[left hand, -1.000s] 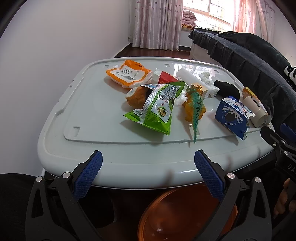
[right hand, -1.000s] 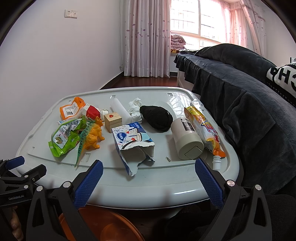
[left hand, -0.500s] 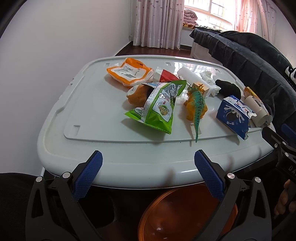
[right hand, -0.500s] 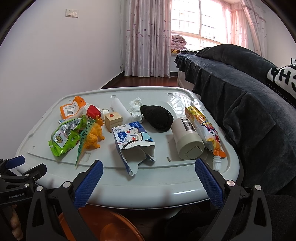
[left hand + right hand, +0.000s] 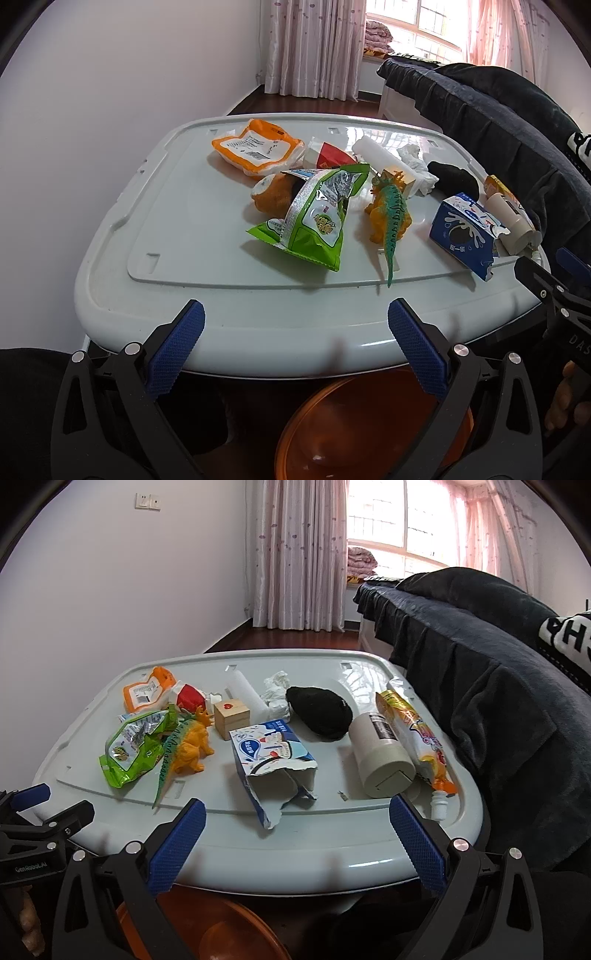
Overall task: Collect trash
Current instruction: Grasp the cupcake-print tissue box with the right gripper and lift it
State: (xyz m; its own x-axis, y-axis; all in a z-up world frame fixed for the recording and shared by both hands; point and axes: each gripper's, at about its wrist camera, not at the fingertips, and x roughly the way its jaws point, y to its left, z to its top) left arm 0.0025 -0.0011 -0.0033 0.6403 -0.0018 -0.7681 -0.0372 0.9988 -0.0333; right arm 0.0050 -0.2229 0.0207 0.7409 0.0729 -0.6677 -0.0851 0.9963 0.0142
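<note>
On the pale grey table (image 5: 207, 236) lie a green snack bag (image 5: 314, 221) (image 5: 131, 747), an orange packet (image 5: 255, 149) (image 5: 147, 692), a torn blue milk carton (image 5: 463, 236) (image 5: 271, 758), crumpled white tissue (image 5: 277, 694), a red-and-white carton (image 5: 330, 157) and a yellow-orange wrapper (image 5: 417, 731). An orange bin (image 5: 369, 424) (image 5: 207, 930) stands below the near table edge. My left gripper (image 5: 295, 343) is open and empty before the near edge. My right gripper (image 5: 295, 838) is open and empty, facing the milk carton.
An orange toy dinosaur (image 5: 389, 214) (image 5: 188, 746), wooden block (image 5: 232, 720), black cloth (image 5: 319, 712), beige cylinder (image 5: 380, 760) and white roll (image 5: 245, 694) also lie on the table. A dark sofa (image 5: 480, 657) is at the right, a white wall at the left.
Both grippers have edged slightly forward and up; the table items sit a little lower in the left view. Nothing was gripped or moved.
</note>
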